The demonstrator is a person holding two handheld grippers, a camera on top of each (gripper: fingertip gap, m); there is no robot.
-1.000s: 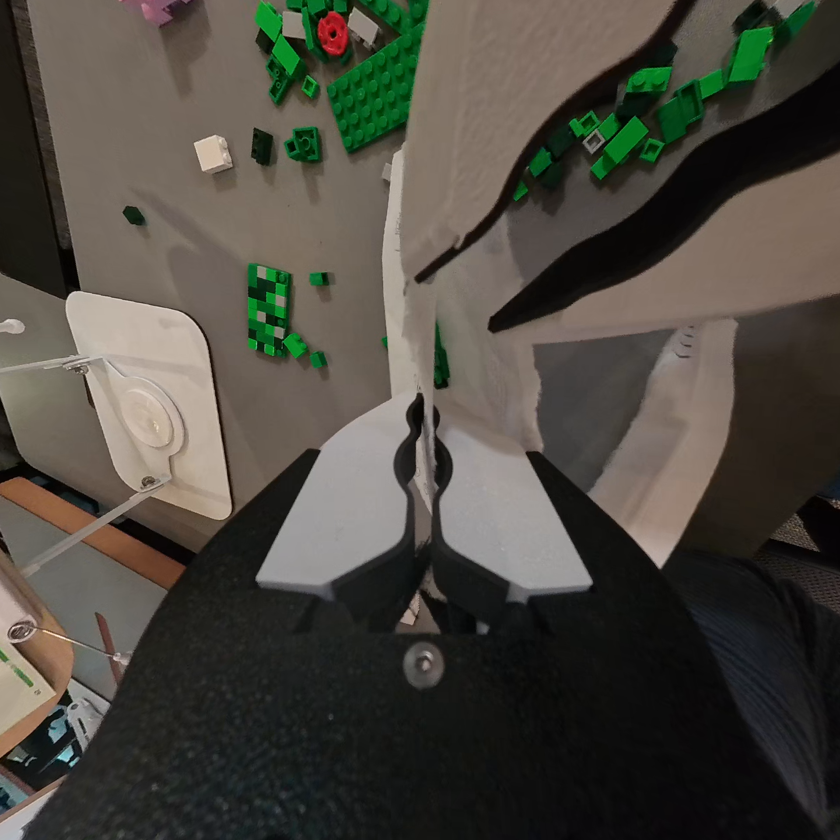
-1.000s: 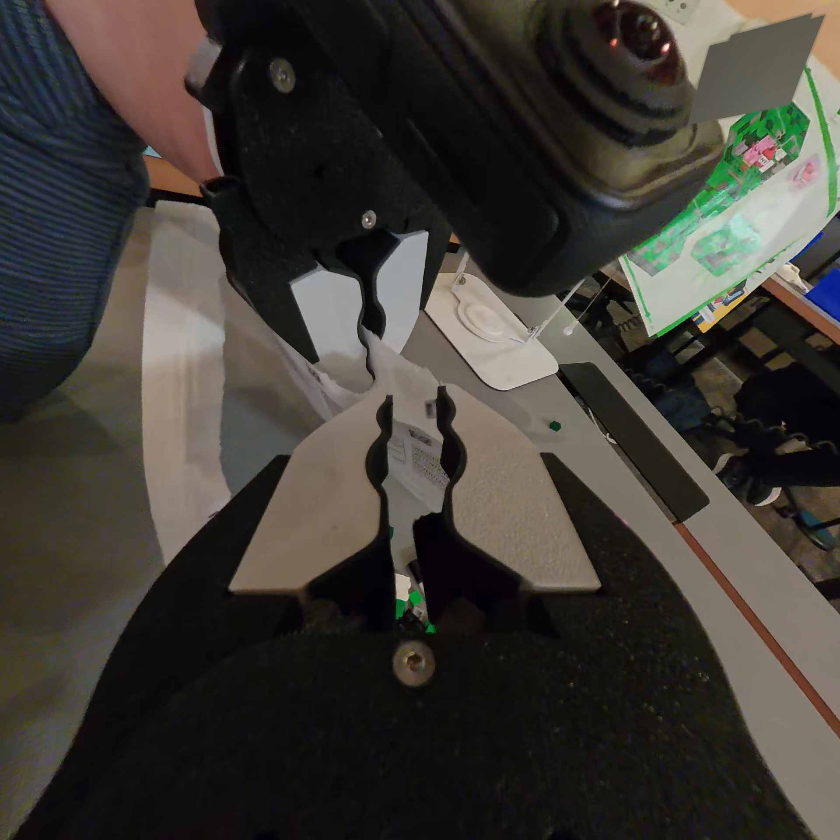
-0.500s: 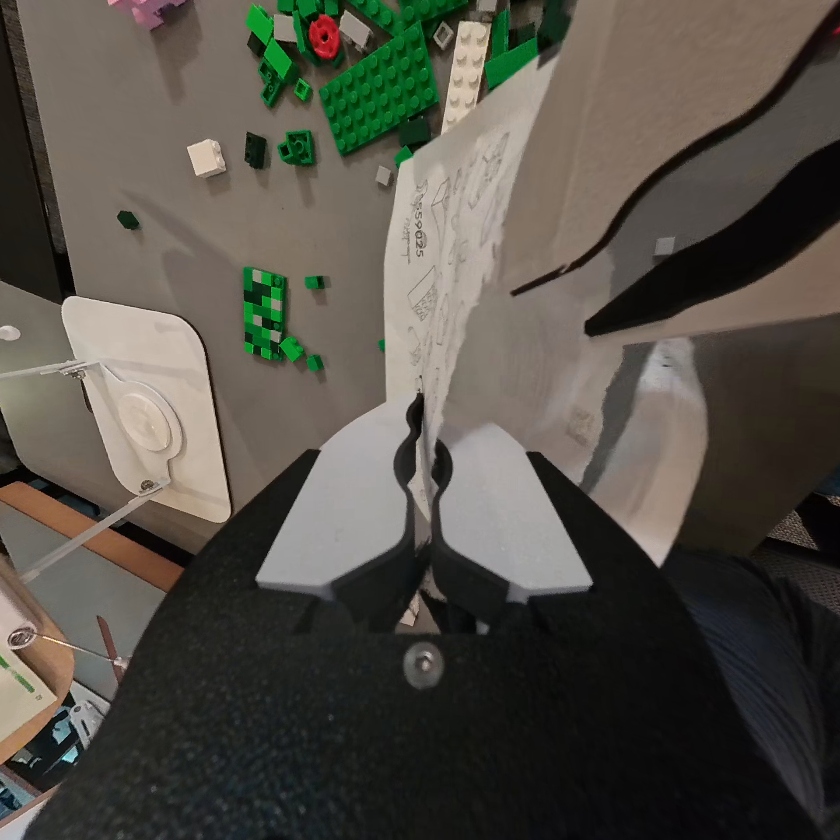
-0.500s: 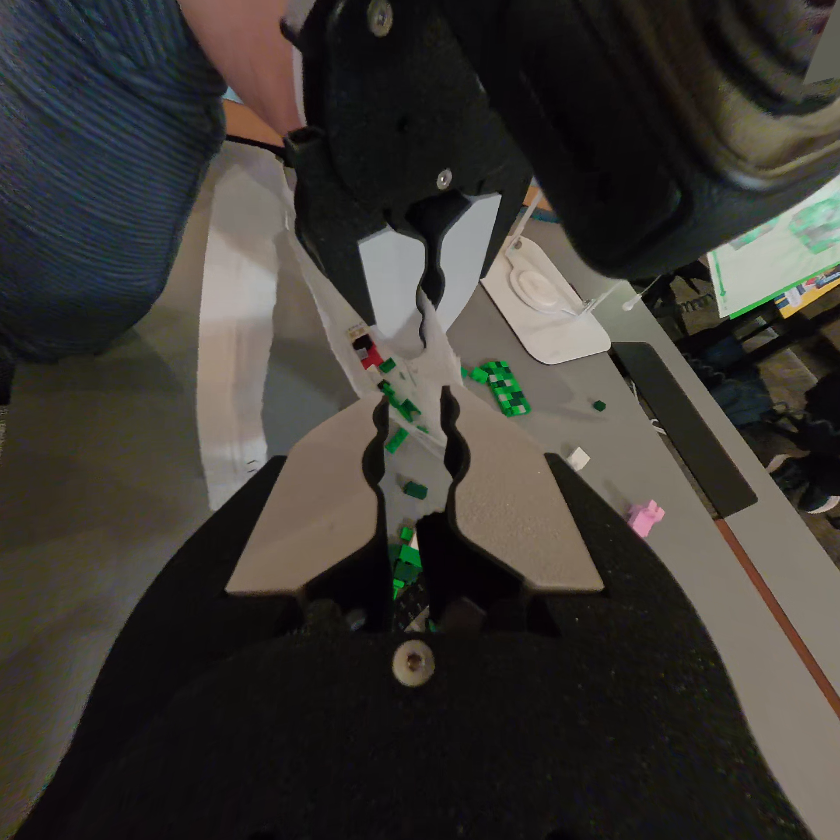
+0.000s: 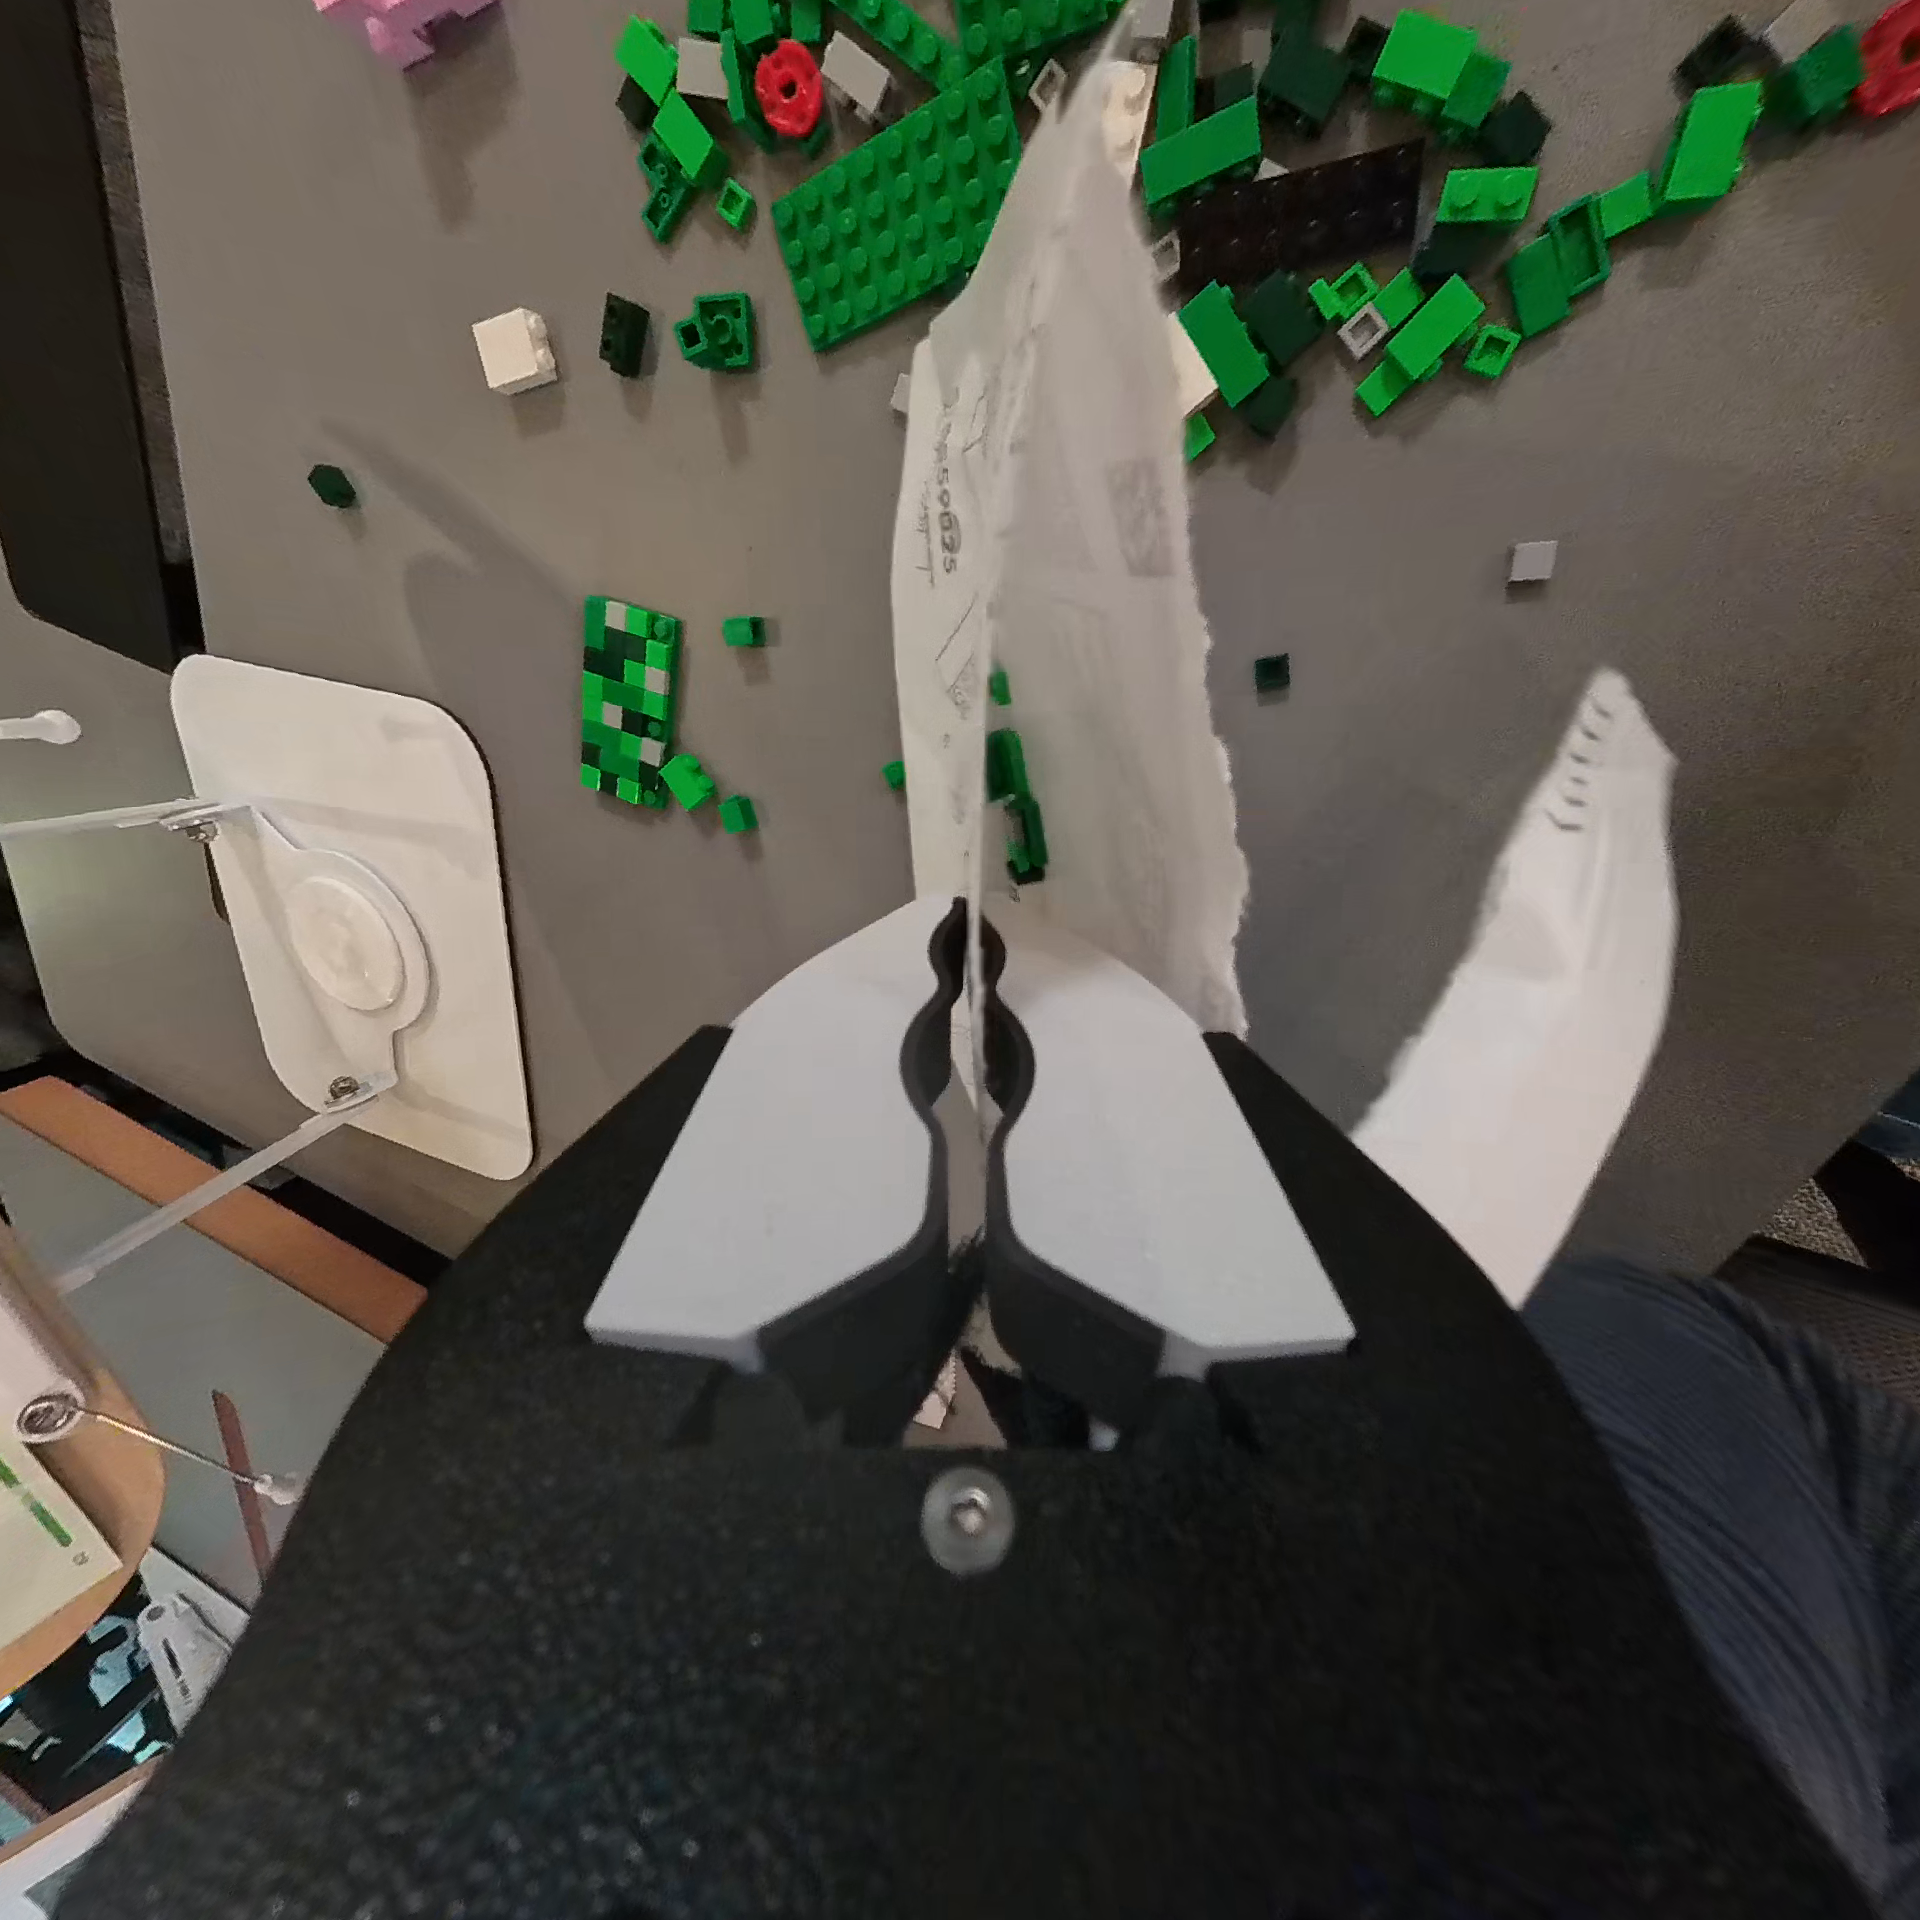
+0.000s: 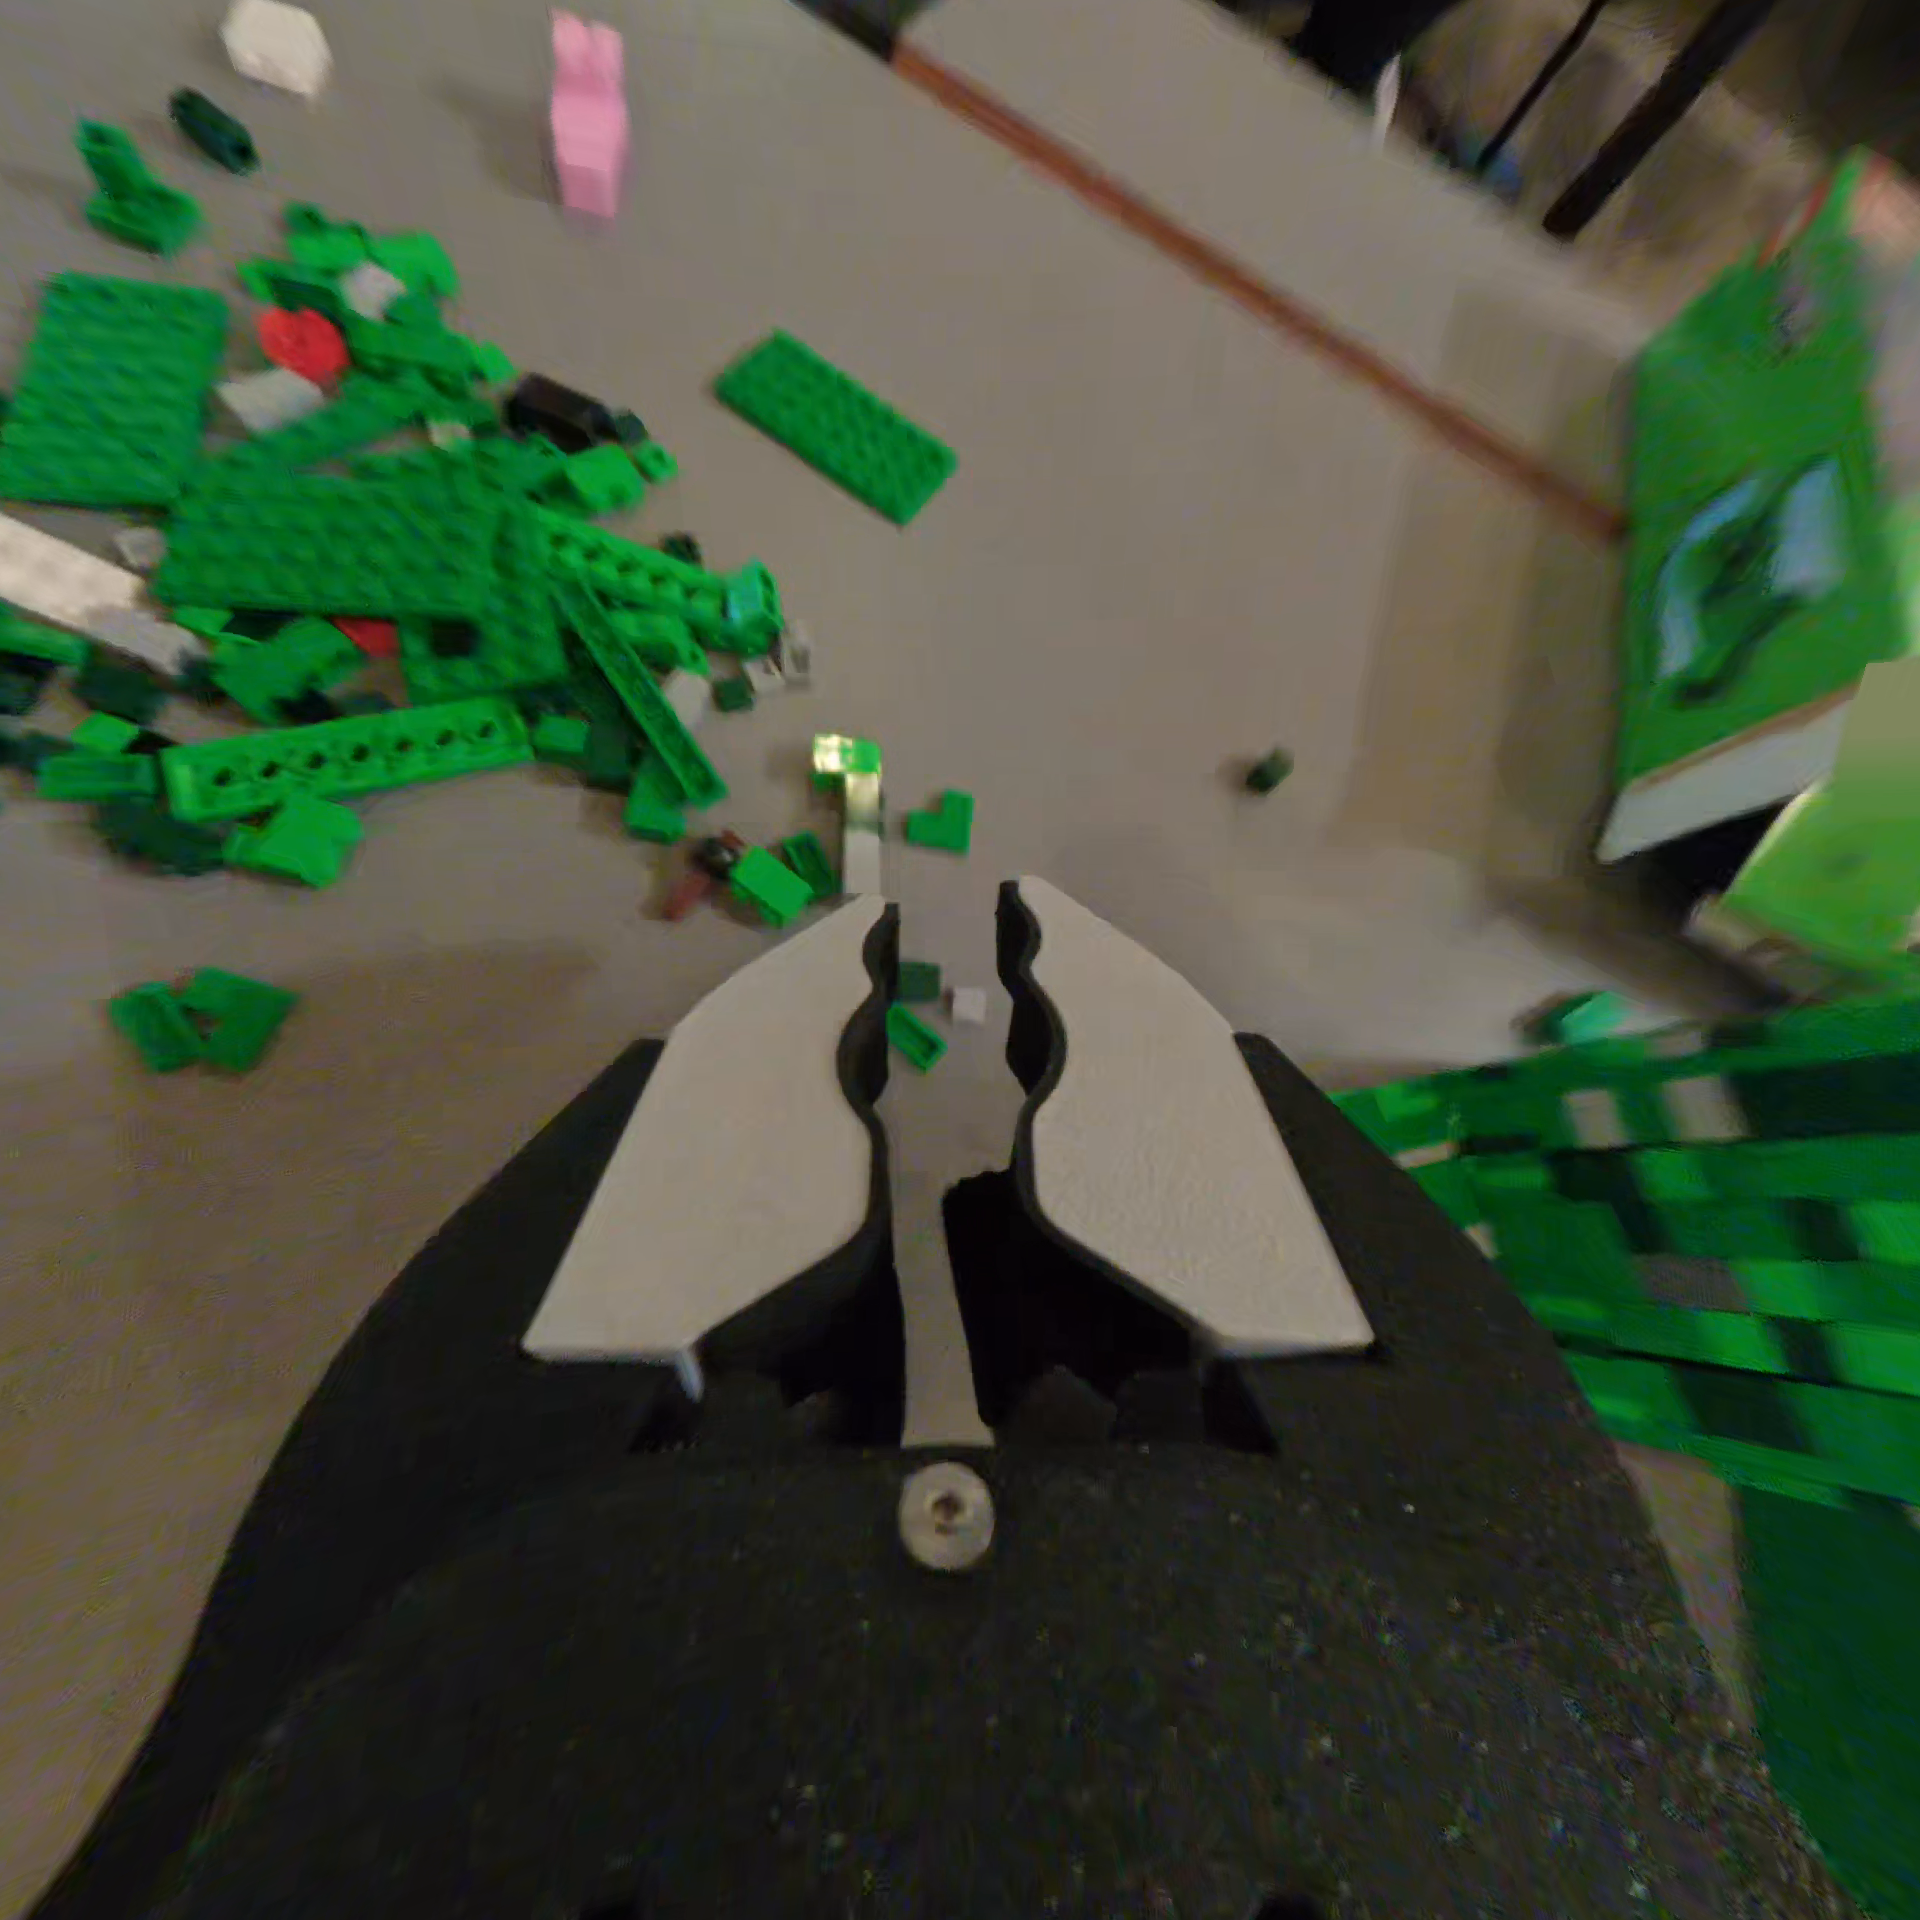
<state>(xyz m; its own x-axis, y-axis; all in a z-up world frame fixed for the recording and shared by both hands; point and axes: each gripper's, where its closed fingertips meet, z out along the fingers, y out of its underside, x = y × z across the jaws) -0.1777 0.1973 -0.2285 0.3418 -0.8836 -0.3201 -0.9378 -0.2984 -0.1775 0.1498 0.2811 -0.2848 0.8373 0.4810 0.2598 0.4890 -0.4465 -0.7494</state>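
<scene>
**Above the grey surface: a torn paper bag pinched edge-on, the other gripper empty**

Above the grey surface [image 5: 1455, 582], a torn white paper bag [image 5: 1049, 582] is being held up by the left gripper [image 5: 975, 935]. Its fingers [image 5: 831, 1122] are being pressed together with only the thin sheet between them, so that the bag is standing edge-on to the camera and its ragged torn side is hanging free on the right. Faint line drawings are being shown on its face. A second white paper strip [image 5: 1538, 966], blurred, is curving in the air at the right, apart from the bag; what is holding it cannot be told.

Beyond the bag, green building bricks [image 5: 1226, 343] are lying scattered, with a large green studded plate [image 5: 894, 208], a red round piece [image 5: 784, 88], a white brick [image 5: 514, 351] and a small green checkered panel [image 5: 629, 717] well apart nearer the left edge. A white stand base [image 5: 343, 914] is resting at that edge.

The right gripper [image 6: 945, 914] is being carried low over the brick pile [image 6: 416, 582] with its fingers [image 6: 748, 1122] parted by a modest gap and nothing between them; small green pieces are merely being seen through the gap. The view is being smeared by blur, and a green printed box [image 6: 1756, 540] is standing at the right.
</scene>
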